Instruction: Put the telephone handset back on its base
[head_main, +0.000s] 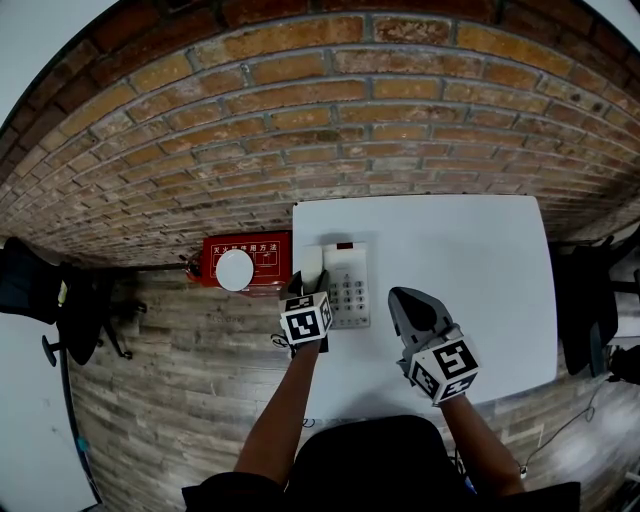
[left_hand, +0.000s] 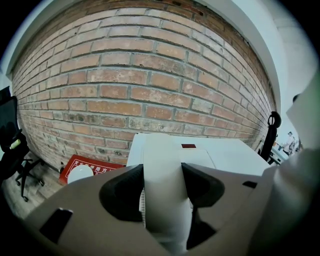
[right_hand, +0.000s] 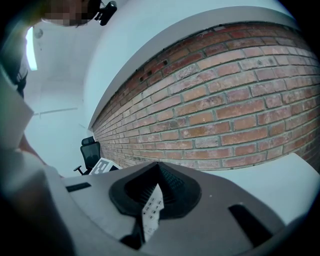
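Note:
The white telephone base, with a keypad and a small red mark, sits at the left part of the white table. The white handset lies along the base's left side. My left gripper is shut on it. In the left gripper view the black pads press both sides of the handset, with the base beyond. Whether the handset rests in the cradle I cannot tell. My right gripper hovers to the right of the base, shut and holding nothing. In the right gripper view its jaws meet at the tip.
A brick wall runs behind the table. On the wooden floor to the left lies a red sign board with a white round thing on it. Black office chairs stand at far left and right.

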